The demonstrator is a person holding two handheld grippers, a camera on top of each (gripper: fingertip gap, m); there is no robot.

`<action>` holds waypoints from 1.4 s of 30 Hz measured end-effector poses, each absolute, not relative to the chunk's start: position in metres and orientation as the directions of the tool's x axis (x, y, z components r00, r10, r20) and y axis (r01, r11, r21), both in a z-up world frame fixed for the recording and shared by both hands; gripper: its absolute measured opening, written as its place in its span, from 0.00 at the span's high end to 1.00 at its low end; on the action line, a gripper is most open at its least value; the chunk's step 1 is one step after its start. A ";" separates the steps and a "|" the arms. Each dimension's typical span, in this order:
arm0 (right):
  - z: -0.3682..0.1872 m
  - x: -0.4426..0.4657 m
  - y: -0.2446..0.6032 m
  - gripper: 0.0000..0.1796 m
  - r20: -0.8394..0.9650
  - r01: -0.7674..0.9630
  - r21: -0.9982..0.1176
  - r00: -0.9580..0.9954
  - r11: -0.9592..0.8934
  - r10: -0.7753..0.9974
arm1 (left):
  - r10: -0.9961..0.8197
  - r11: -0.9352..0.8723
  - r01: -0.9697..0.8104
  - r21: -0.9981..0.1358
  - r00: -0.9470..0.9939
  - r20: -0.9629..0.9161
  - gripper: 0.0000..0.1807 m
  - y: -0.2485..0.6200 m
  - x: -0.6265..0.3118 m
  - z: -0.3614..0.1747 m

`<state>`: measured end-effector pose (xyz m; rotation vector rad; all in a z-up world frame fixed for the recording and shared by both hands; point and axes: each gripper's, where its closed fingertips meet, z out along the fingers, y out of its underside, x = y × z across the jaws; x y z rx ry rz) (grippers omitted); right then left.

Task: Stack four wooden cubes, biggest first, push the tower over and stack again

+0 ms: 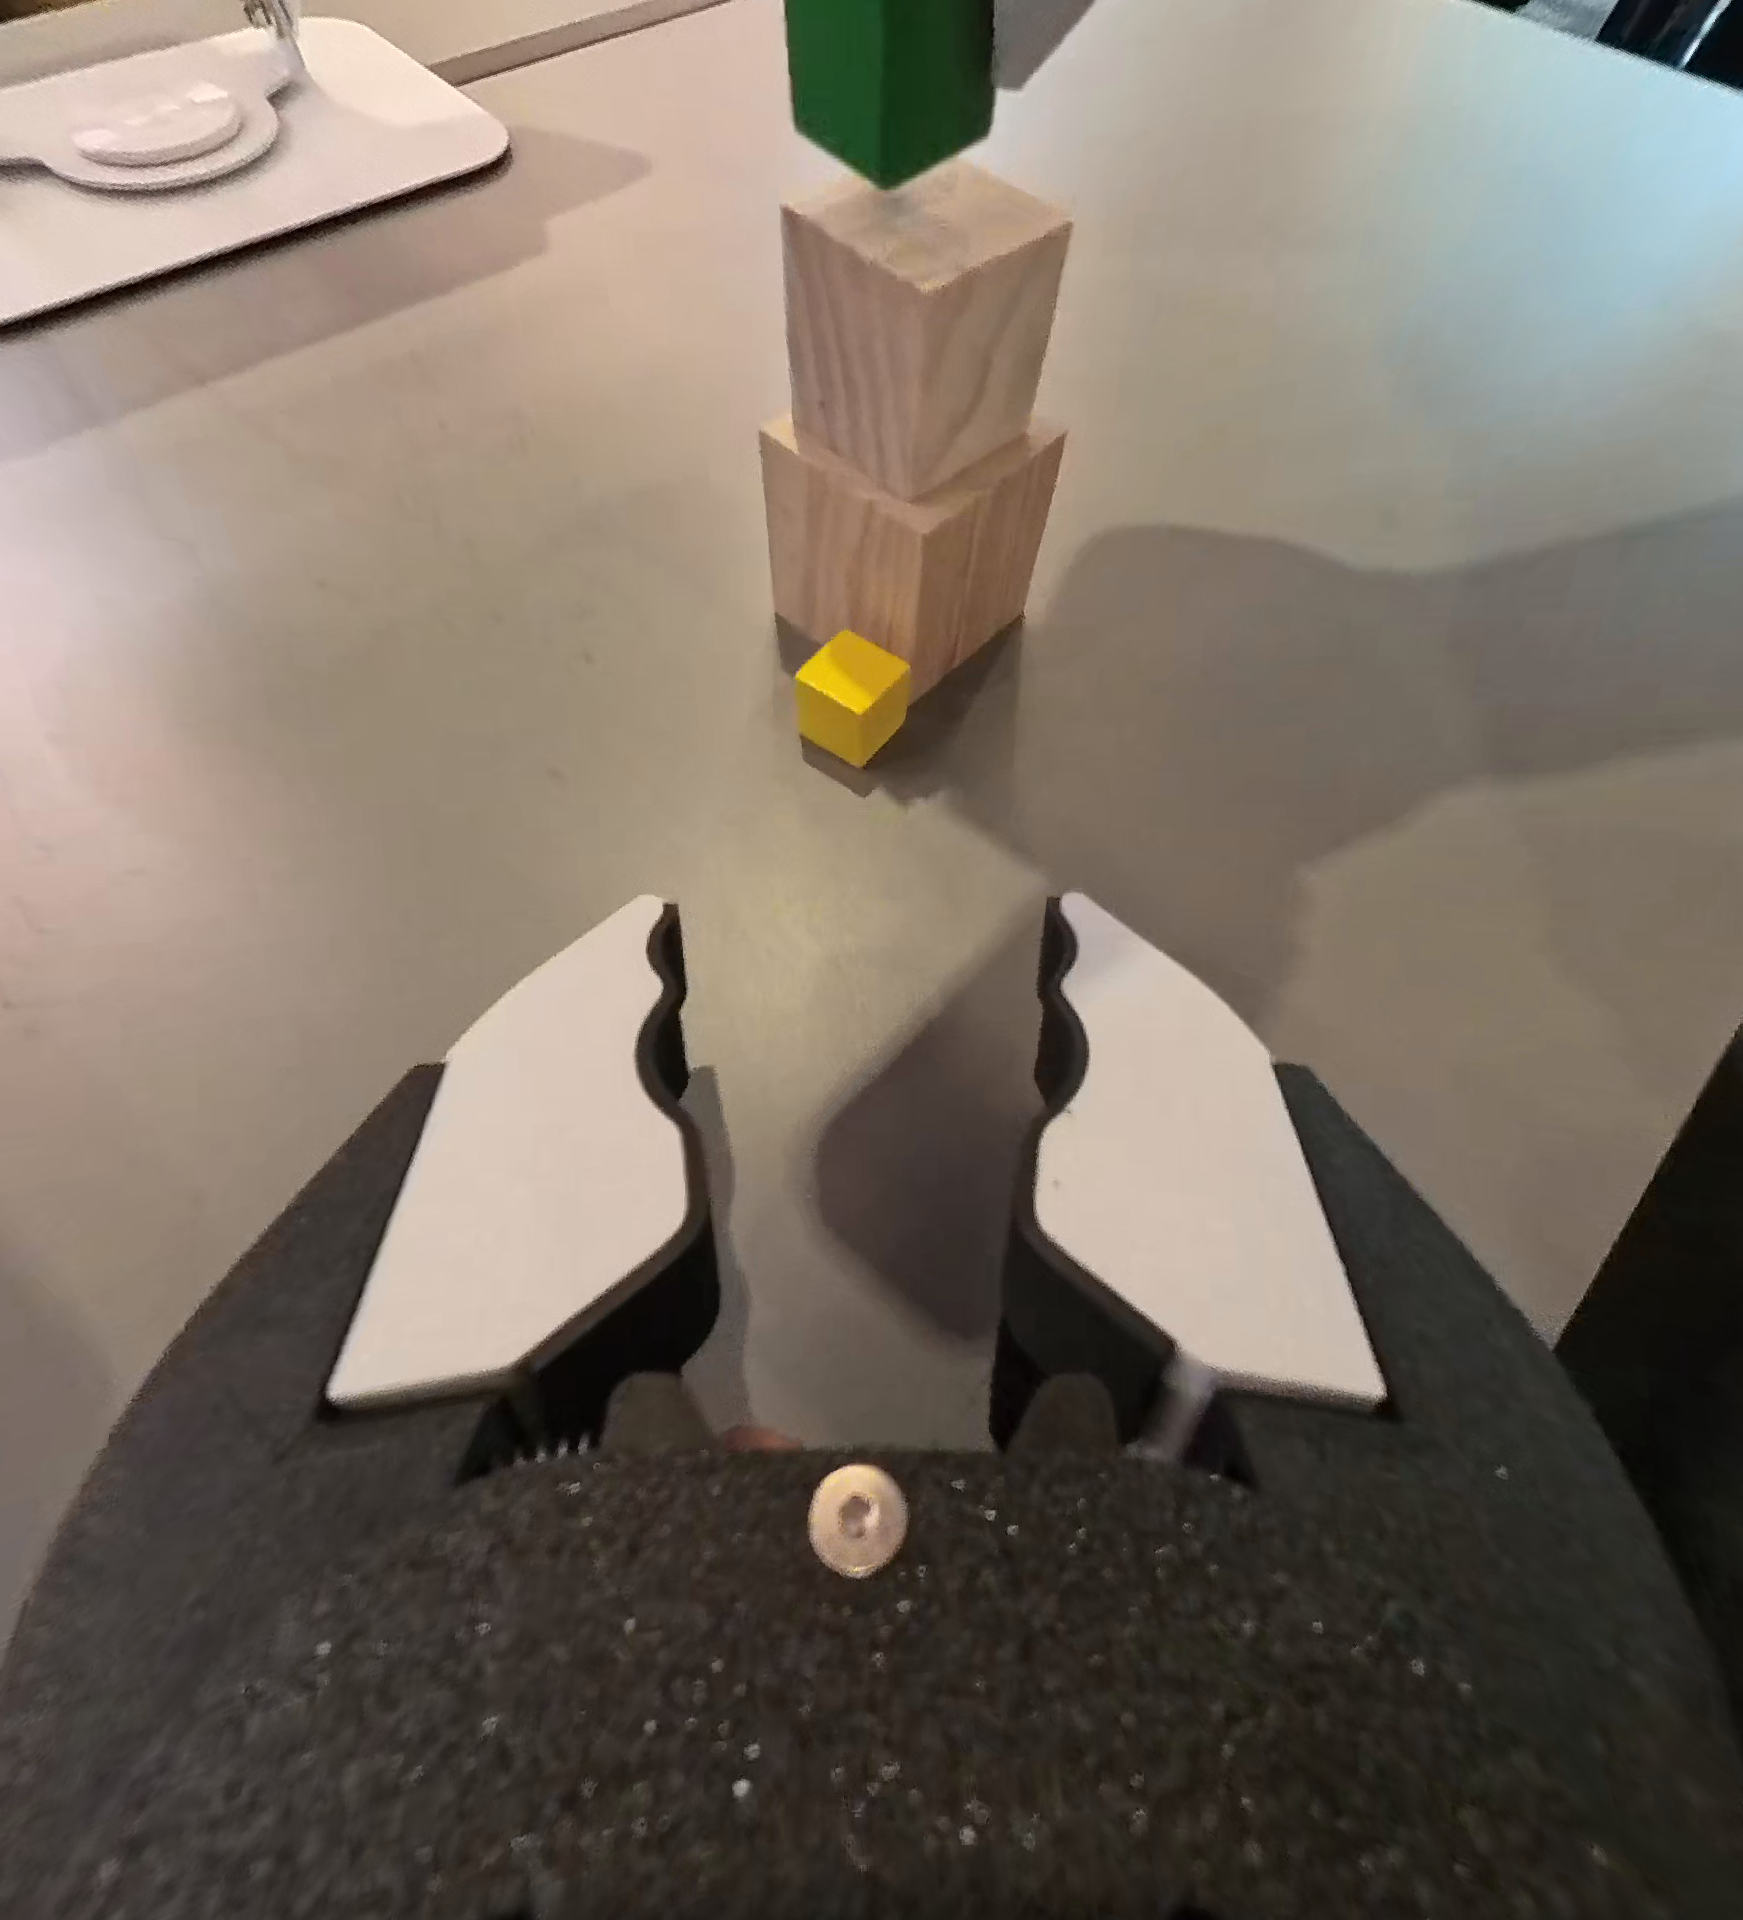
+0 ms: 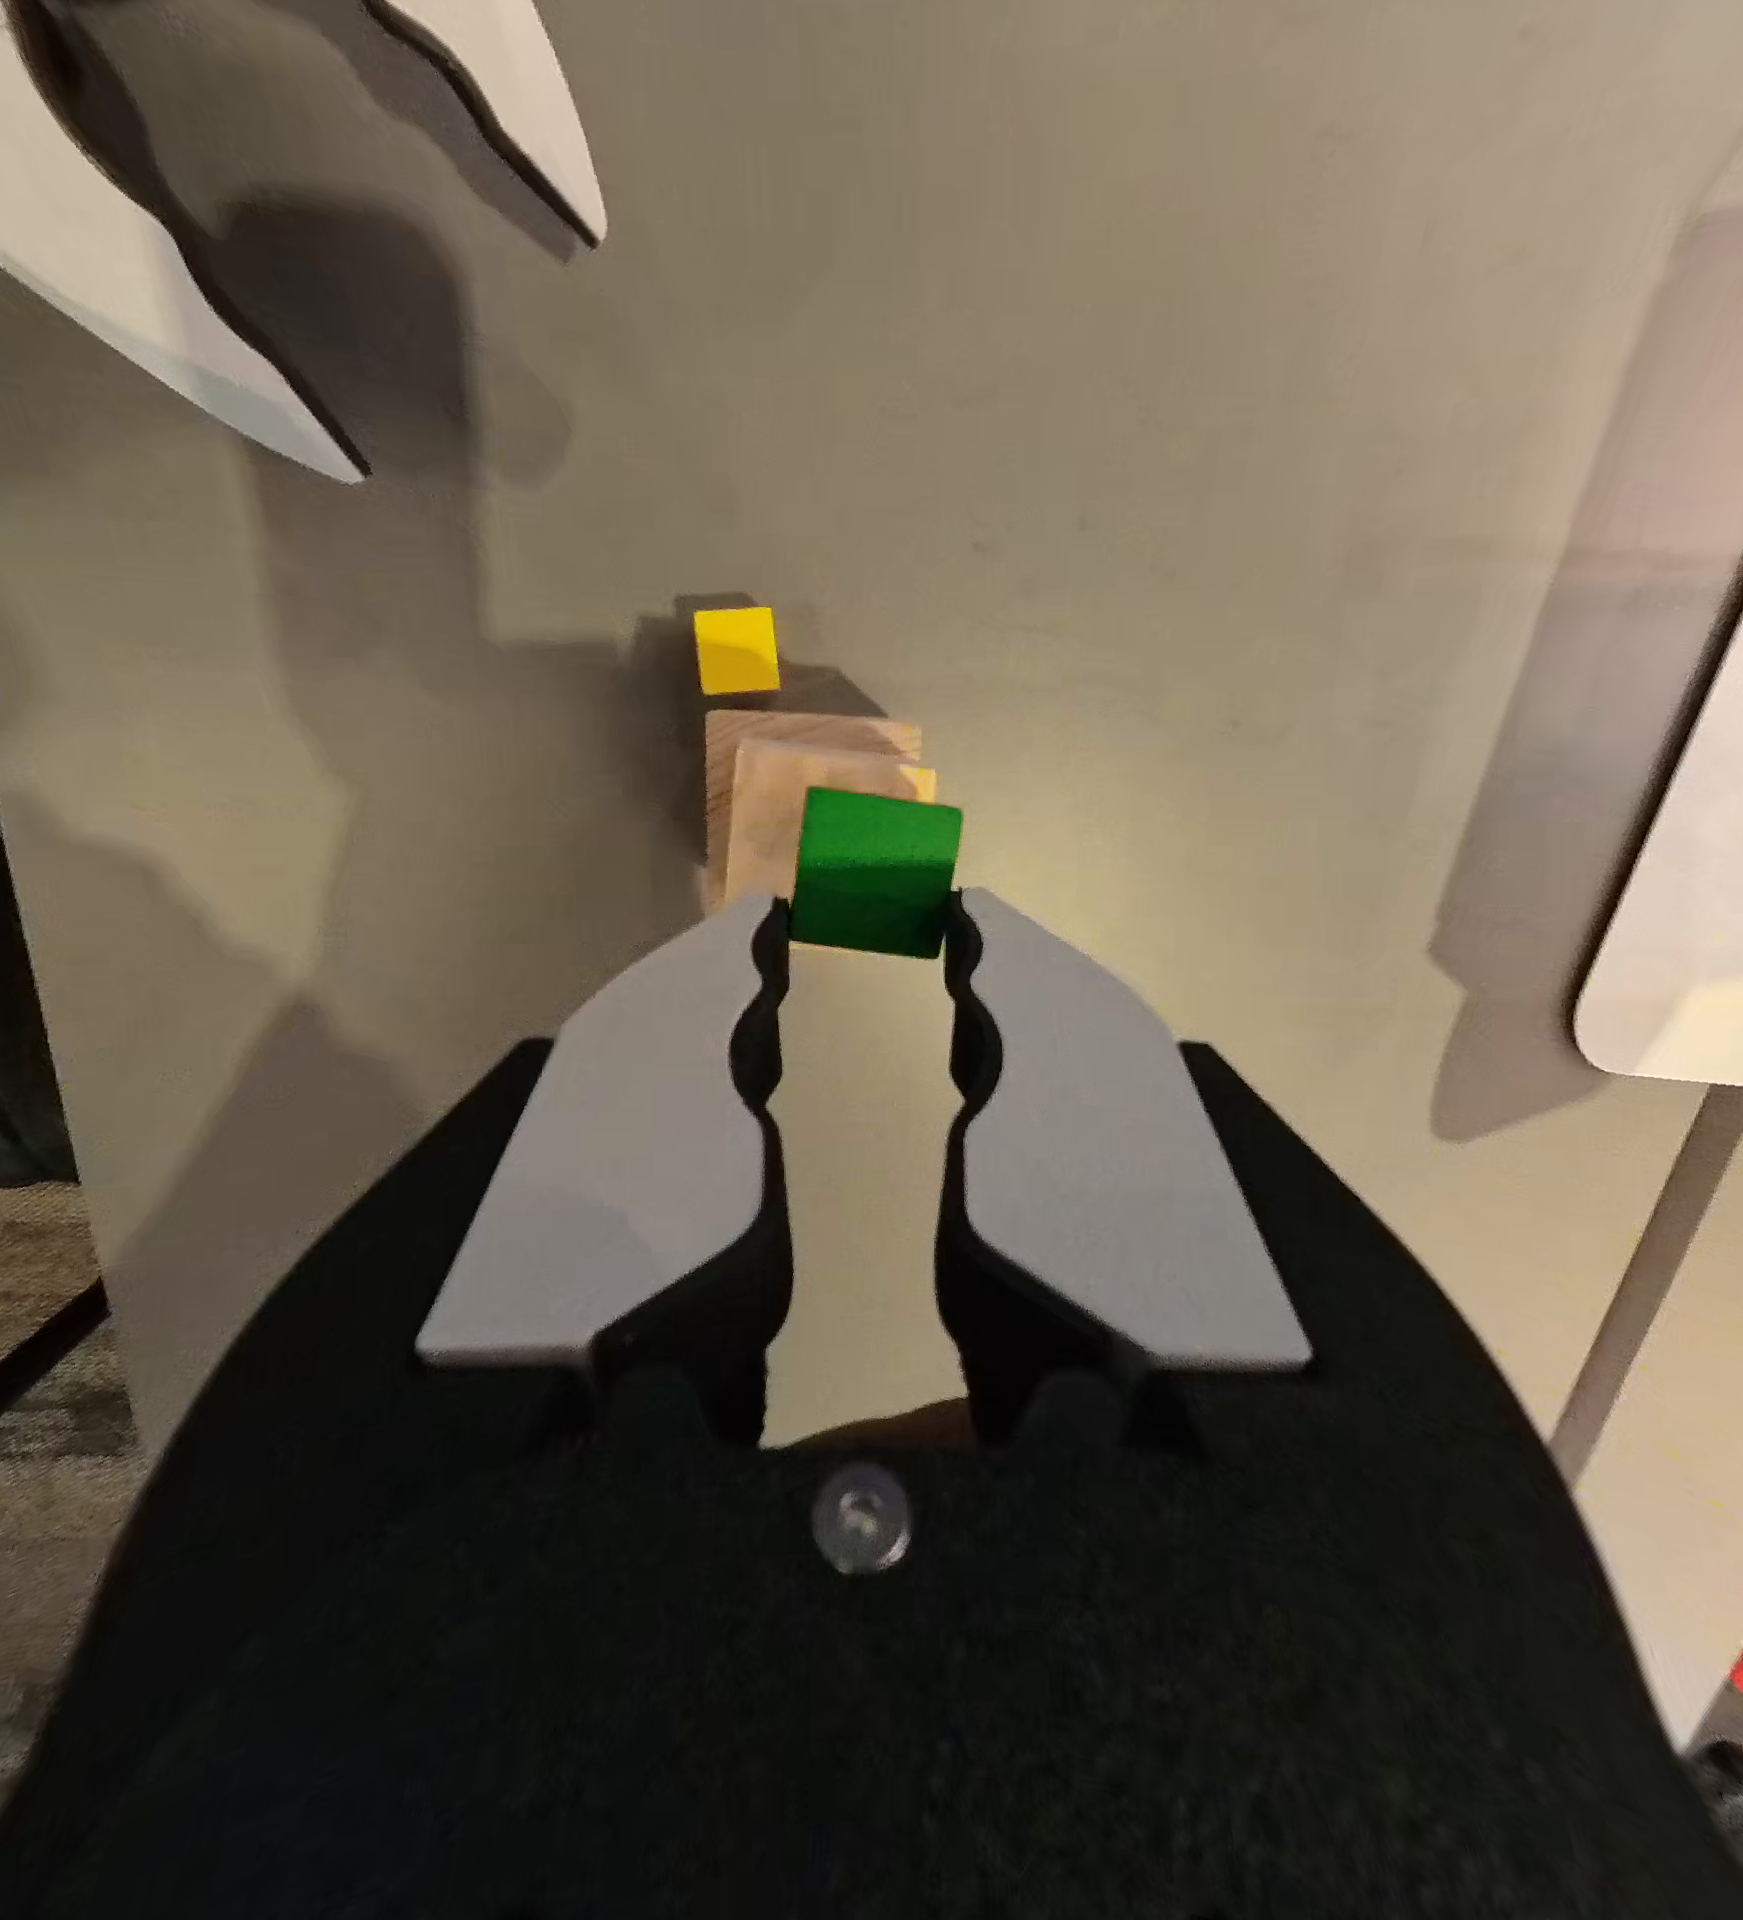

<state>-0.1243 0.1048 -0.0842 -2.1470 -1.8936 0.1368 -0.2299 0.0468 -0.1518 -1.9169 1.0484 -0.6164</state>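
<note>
While the right claw (image 2: 867, 909) grips the green painted wooden cube (image 2: 875, 871) over two stacked pale wooden cubes (image 1: 914, 416), the third placement is underway; next lower squarely. The left claw (image 1: 862, 914) gapes empty near the small yellow cube (image 1: 851, 698) on the grey worktop (image 1: 327, 727).

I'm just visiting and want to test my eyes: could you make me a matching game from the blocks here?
Things:
1. small yellow painted cube
2. green painted cube
3. largest bare wooden cube
4. smaller bare wooden cube

Places:
A. bottom of the stack
B. alone on the grey table
C. second in the stack
D. gripped by the right gripper

Pairs: 1-B, 2-D, 3-A, 4-C
</note>
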 end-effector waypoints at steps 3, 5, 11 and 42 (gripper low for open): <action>-0.088 -0.124 0.100 0.84 0.096 0.958 -0.265 0.144 -0.115 0.985 | -0.848 -0.287 -0.430 -0.856 0.530 0.018 0.64 0.046 -0.231 -0.151; -0.090 -0.125 0.100 0.84 0.097 0.956 -0.268 0.149 -0.119 0.984 | -0.849 -0.299 -0.424 -0.855 0.528 0.035 0.64 0.047 -0.231 -0.151; -0.076 -0.120 0.101 0.78 0.174 0.954 -0.274 0.175 -0.123 0.969 | -0.850 -0.316 -0.446 -0.838 0.526 0.040 0.63 0.047 -0.230 -0.156; -0.085 -0.055 -0.027 0.85 -0.093 -0.037 -0.994 0.758 -0.101 0.645 | -0.995 0.099 -0.772 -0.628 -0.065 -0.077 0.88 0.090 -0.176 -0.152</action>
